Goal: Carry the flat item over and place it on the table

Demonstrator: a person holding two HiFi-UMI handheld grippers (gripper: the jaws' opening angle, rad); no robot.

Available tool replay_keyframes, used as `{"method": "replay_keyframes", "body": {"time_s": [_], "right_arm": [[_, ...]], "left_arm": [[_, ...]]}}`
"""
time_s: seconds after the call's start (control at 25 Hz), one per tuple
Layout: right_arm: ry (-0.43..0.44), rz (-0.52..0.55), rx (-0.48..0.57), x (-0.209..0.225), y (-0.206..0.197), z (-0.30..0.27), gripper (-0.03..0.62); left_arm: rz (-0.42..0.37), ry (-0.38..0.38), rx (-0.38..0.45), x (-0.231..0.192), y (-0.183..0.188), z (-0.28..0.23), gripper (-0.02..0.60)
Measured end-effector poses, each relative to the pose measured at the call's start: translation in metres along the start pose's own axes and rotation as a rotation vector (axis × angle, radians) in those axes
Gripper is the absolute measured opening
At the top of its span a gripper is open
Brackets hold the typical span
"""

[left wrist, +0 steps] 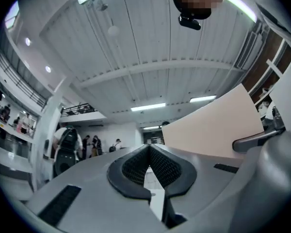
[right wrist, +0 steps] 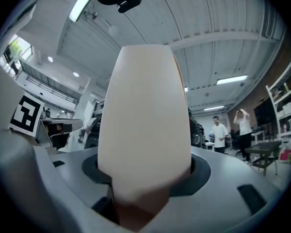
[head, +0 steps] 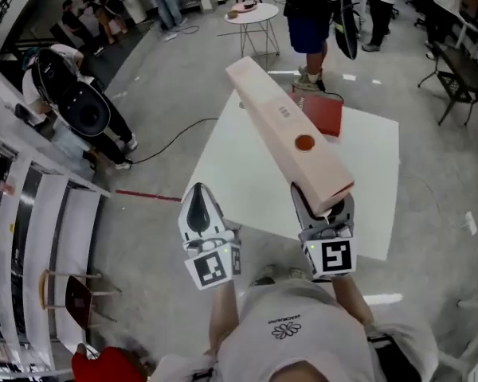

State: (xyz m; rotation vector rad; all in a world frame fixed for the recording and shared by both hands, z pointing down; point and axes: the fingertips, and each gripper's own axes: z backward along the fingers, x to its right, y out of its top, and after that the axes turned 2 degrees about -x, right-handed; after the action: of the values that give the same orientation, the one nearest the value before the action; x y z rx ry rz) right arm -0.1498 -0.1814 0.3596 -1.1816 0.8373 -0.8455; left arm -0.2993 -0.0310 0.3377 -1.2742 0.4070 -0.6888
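Under pink box [head: 319, 170], white table [head: 243, 173], head view only

1. Head view: from above, steeply down onto the tabletop [head: 366, 173].
2. Left gripper view: tilted up at the ceiling [left wrist: 136, 38].
3. Right gripper view: upward too, close against the pale pink box [right wrist: 144, 115], which all three views share.

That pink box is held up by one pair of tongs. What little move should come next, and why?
Probably lower the right tongs so the long pink box comes down flat on a bare part of the white table. The tongs clamp only its near end, it hangs above the table, and a red item lies at the far side.
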Motion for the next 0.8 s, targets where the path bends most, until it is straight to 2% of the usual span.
{"method": "replay_keyframes", "body": {"time_s": [0.24, 0.56, 0.68, 0.8], "right_arm": [[-0.306, 0.038, -0.029, 0.036, 0.009, 0.039, 0.284], [-0.611, 0.053, -0.092, 0.06, -0.003, 0.091, 0.284], [-0.686, 0.049, -0.107, 0.06, -0.006, 0.109, 0.284], [-0.742, 0.032, -0.104, 0.06, -0.005, 0.126, 0.284]], "left_arm": [[0.074, -0.272, 0.04, 0.05, 0.003, -0.044, 0.016], [0.139, -0.544, 0.039, 0.11, -0.013, -0.056, 0.016], [0.171, -0.611, 0.031, 0.12, -0.016, -0.05, 0.015], [0.184, -0.639, 0.029, 0.125, -0.012, -0.043, 0.016]]}}
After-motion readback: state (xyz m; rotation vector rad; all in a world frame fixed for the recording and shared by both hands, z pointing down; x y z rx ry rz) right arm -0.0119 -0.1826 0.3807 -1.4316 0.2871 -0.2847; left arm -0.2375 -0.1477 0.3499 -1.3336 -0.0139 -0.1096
